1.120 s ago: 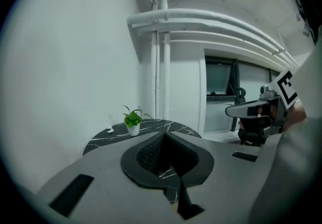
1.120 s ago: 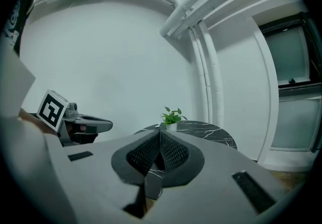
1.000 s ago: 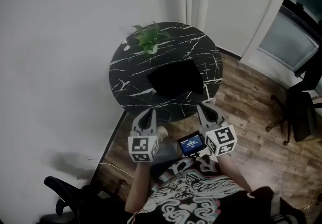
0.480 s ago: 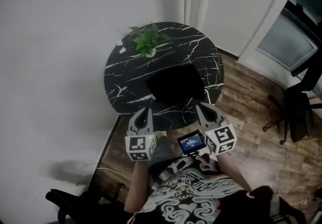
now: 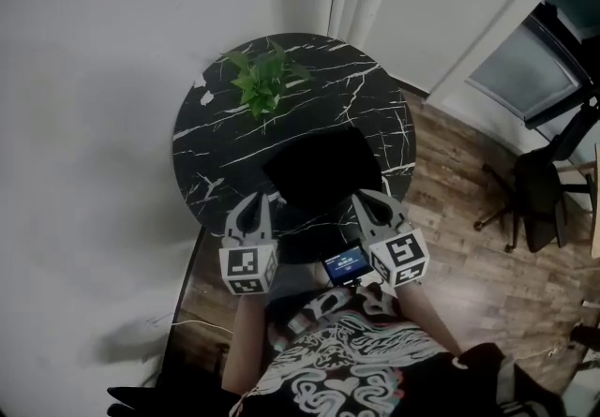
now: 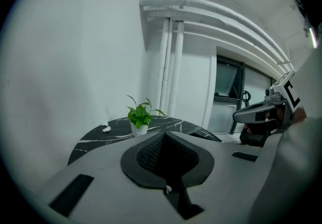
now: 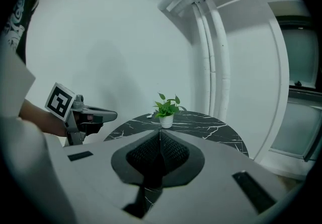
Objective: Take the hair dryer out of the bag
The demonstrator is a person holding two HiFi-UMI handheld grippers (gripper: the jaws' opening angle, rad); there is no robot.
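A black bag (image 5: 323,167) lies flat on the near half of a round black marble table (image 5: 375,96). No hair dryer shows in any view. My left gripper (image 5: 255,200) hovers at the table's near edge, just left of the bag, with its jaws shut and nothing between them. My right gripper (image 5: 366,200) is shut and empty too, at the bag's near right corner. In the left gripper view the shut left gripper (image 6: 163,135) points across the table (image 6: 95,135). The right gripper view shows the right gripper (image 7: 159,132) shut above the table (image 7: 211,127).
A small potted plant (image 5: 258,87) (image 6: 139,120) (image 7: 166,112) stands at the table's far left. White wall and pipes rise behind the table. An office chair (image 5: 539,200) stands on the wood floor at right. A small lit screen (image 5: 345,265) hangs at my chest.
Both grippers have moved forward to the table's near edge, close to the bag. They stayed shut. The table now sits nearer in the head view.
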